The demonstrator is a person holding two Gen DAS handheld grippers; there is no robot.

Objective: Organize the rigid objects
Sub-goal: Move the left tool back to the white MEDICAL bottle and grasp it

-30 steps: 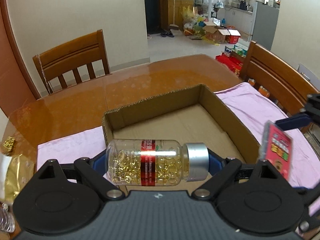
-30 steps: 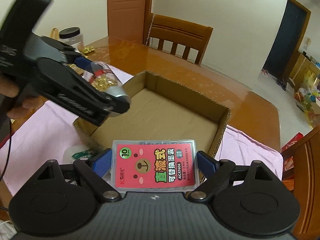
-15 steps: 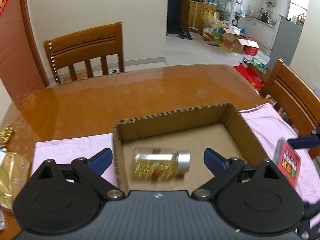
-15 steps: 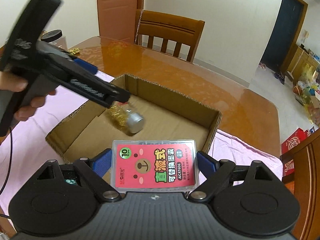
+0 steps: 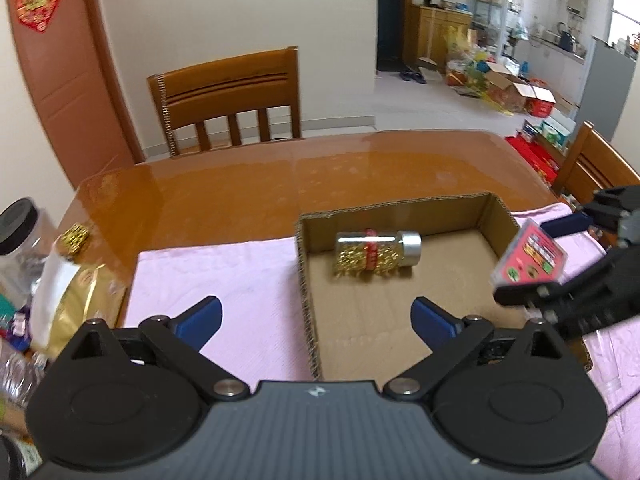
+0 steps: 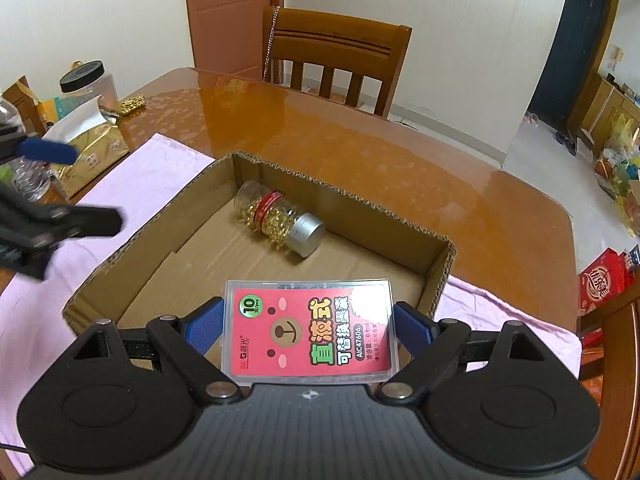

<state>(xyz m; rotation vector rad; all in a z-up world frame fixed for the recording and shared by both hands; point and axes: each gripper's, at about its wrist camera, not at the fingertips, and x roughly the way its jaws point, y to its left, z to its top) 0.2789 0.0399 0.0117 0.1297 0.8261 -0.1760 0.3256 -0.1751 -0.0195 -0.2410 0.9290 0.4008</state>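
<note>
Glossy orange-brown table (image 6: 360, 148) fills the room's middle, a wooden chair (image 6: 336, 60) at its far side and a pink cloth (image 5: 224, 280) spread under a shallow cardboard box (image 6: 352, 208). On its side in that box, close to the far wall, lies the clear bottle (image 6: 280, 218) of golden capsules, silver cap pointing right. My left claw (image 5: 316, 318) hangs spread wide and empty above the box's near-left wall. My right claw (image 6: 308, 328) is clamped on a pink card case (image 6: 310, 330), held over the box's near edge.
</note>
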